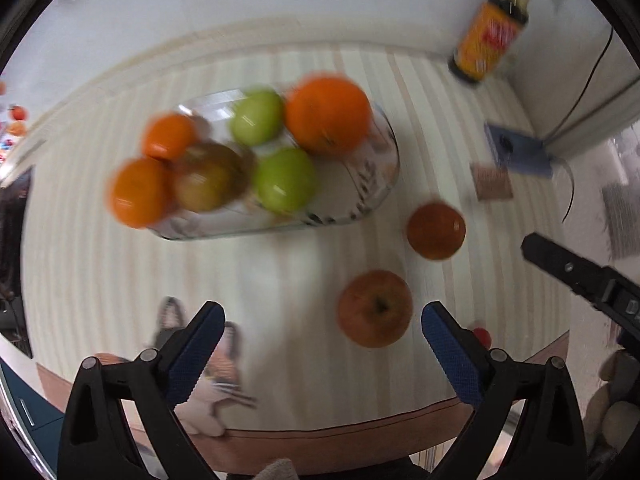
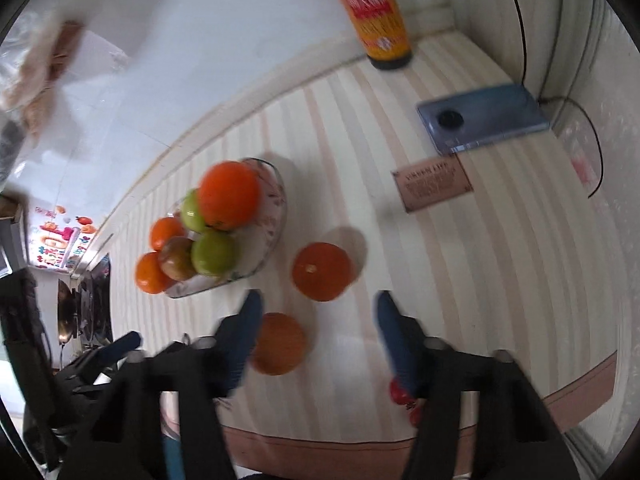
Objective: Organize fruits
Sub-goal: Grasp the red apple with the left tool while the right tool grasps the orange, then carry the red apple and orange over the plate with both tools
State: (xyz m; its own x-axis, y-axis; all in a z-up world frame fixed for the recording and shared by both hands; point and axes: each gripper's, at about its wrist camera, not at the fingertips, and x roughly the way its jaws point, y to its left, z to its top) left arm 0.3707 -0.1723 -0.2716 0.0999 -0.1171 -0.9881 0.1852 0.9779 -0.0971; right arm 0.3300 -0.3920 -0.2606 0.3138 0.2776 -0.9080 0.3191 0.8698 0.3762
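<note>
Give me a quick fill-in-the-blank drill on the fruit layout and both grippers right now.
1. The clear glass bowl holds ____ round green fruits.
2. The reddish-brown apple lies on the striped tablecloth, ____ the bowl.
3. The left gripper with blue pads has its jaws ____, with nothing between them.
4. The tall bottle with the orange label stands near the flat blue ____ lying camera side up.

Missing words: two; outside; open; phone
</note>
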